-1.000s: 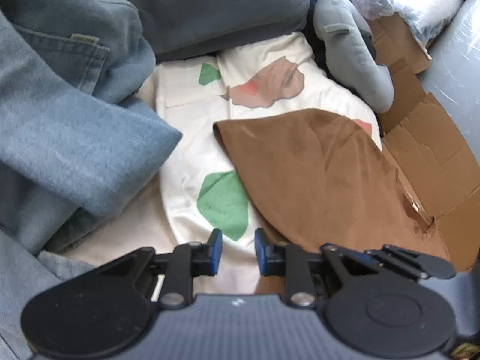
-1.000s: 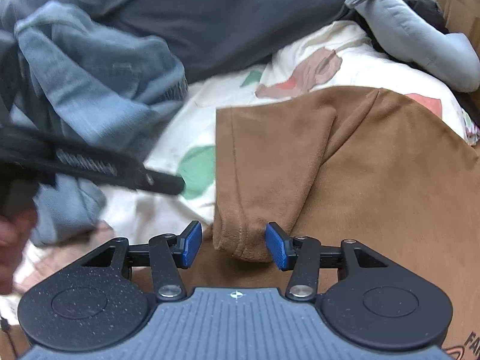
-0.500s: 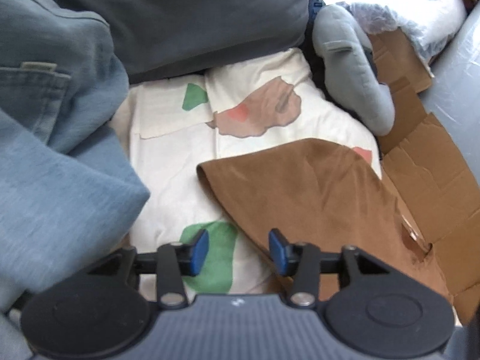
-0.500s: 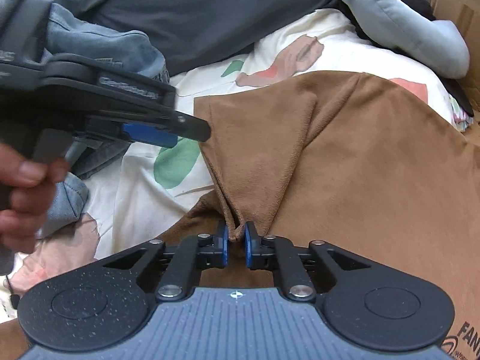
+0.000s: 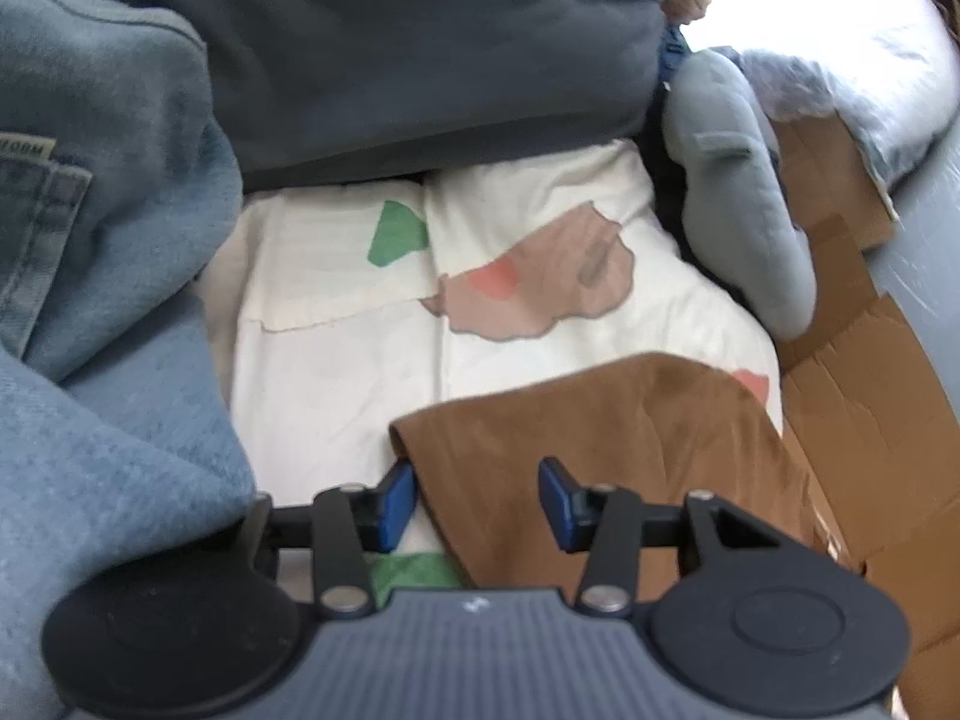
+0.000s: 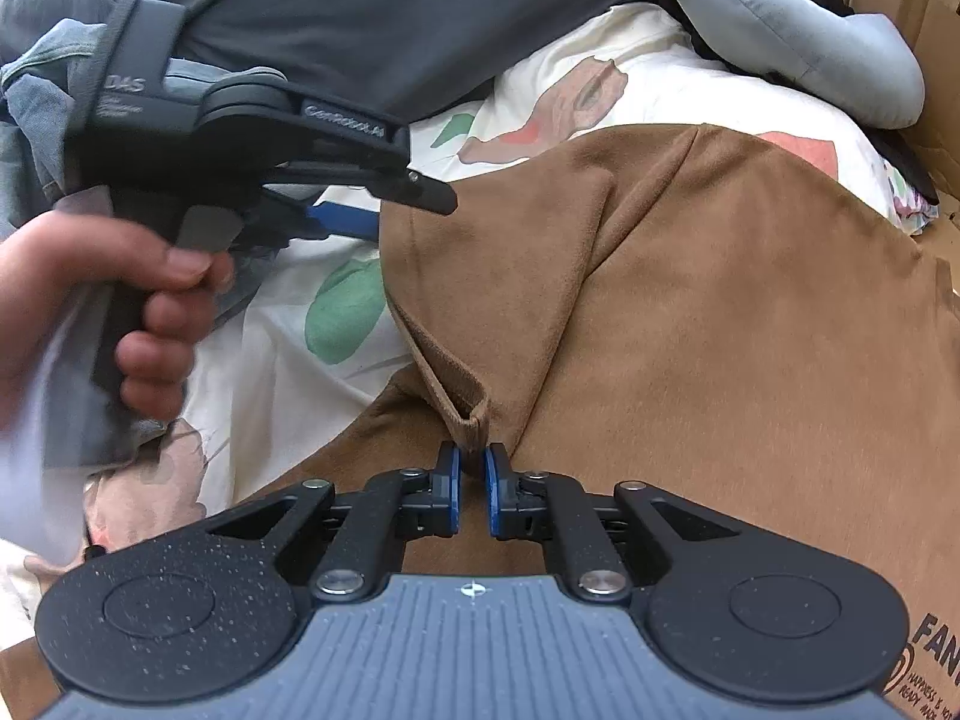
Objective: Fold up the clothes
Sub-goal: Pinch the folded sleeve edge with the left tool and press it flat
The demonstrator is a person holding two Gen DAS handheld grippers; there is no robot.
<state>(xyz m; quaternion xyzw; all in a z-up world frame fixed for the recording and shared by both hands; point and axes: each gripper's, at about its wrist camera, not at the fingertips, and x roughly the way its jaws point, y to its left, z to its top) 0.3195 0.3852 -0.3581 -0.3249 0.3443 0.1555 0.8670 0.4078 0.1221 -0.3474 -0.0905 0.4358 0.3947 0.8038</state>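
Pinching a folded hem of the brown garment (image 6: 690,312), the right gripper (image 6: 472,480) sits clamped at six o'clock. The left gripper (image 5: 477,495), lettered "GenRobot.AI", straddles its edge, fingers apart. At twelve o'clock lie a patterned sheet (image 5: 336,372) and denim (image 5: 108,276).

The left gripper (image 5: 477,495) is level with its jaws spread wide apart. A bare hand (image 6: 90,312) wraps its handle, fingers (image 6: 159,354) curled around the grip. The right gripper (image 6: 472,483) points forward, jaws pressed nearly together on a pinched fold of brown garment (image 6: 690,312).
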